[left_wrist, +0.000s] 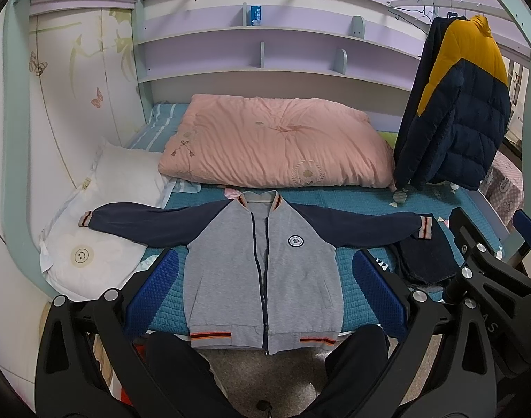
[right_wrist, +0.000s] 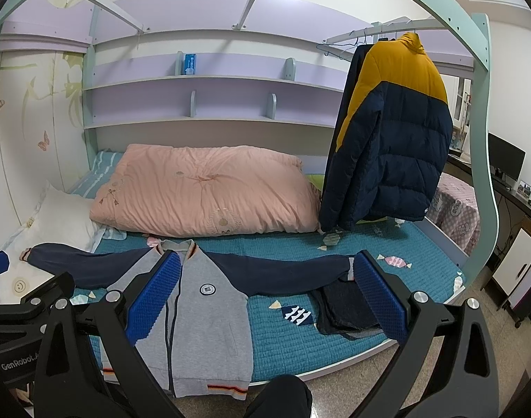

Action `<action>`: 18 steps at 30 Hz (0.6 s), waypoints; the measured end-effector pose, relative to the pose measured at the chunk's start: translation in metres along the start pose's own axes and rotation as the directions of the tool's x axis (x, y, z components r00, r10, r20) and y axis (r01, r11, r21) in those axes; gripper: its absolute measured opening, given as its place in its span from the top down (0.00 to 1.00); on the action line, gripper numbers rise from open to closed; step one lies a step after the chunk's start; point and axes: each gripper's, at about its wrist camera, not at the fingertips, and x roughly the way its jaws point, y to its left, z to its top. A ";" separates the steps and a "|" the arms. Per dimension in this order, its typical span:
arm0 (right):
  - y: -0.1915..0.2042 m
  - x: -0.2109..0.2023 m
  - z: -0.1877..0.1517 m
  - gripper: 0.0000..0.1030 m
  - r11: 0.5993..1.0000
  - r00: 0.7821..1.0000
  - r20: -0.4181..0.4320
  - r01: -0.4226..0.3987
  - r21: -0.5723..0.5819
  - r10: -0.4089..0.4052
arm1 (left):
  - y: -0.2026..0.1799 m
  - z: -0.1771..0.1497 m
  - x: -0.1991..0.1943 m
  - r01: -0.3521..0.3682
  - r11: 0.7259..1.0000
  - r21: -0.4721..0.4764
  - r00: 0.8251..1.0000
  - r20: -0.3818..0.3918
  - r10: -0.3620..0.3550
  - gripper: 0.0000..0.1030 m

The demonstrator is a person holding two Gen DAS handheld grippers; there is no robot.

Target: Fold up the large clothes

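A grey zip jacket (left_wrist: 262, 271) with navy sleeves lies flat, front up, on the teal bed cover (left_wrist: 352, 205), sleeves spread left and right, hem at the bed's front edge. It also shows in the right wrist view (right_wrist: 202, 317). My left gripper (left_wrist: 265, 289) is open and empty, held above the jacket's body with one blue pad on each side. My right gripper (right_wrist: 265, 296) is open and empty, over the jacket's right half and the bed cover. The right gripper's body shows at the right of the left wrist view (left_wrist: 481, 264).
A folded dark garment (right_wrist: 349, 306) lies under the jacket's right cuff. A pink quilt (left_wrist: 276, 142) lies behind, white pillows (left_wrist: 101, 219) at left. A navy and yellow puffer coat (right_wrist: 391, 132) hangs at right. My knees (left_wrist: 182, 365) are at the bed's edge.
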 end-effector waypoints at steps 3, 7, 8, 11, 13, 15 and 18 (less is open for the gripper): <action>0.000 0.000 -0.001 0.07 1.000 1.000 -0.002 -0.002 -0.002 0.002 | -0.001 -0.001 -0.001 -0.002 1.000 0.001 1.000 -0.001 0.002 0.03; 0.000 -0.001 -0.001 0.07 1.000 1.000 -0.002 -0.003 -0.003 0.003 | -0.001 -0.001 -0.001 -0.001 1.000 0.001 1.000 0.000 0.001 0.03; 0.000 -0.001 -0.001 0.07 1.000 1.000 -0.003 -0.004 -0.003 0.004 | 0.001 0.000 0.000 0.000 1.000 0.001 1.000 0.000 0.000 0.03; 0.000 -0.001 0.000 0.07 1.000 1.000 -0.003 -0.002 -0.002 0.002 | 0.000 0.000 -0.001 0.003 1.000 0.000 1.000 0.001 -0.003 0.03; 0.000 0.000 0.000 0.07 1.000 1.000 -0.007 -0.005 -0.002 0.005 | 0.001 0.000 0.000 0.002 1.000 0.000 1.000 -0.002 -0.002 0.03; 0.000 0.000 0.000 0.07 1.000 1.000 -0.009 -0.006 -0.002 0.006 | 0.001 0.000 0.000 0.004 1.000 0.000 1.000 -0.001 -0.004 0.03; -0.002 0.000 0.002 0.07 1.000 1.000 -0.008 -0.005 -0.001 0.005 | 0.001 0.000 0.000 0.003 1.000 0.001 1.000 -0.001 -0.003 0.03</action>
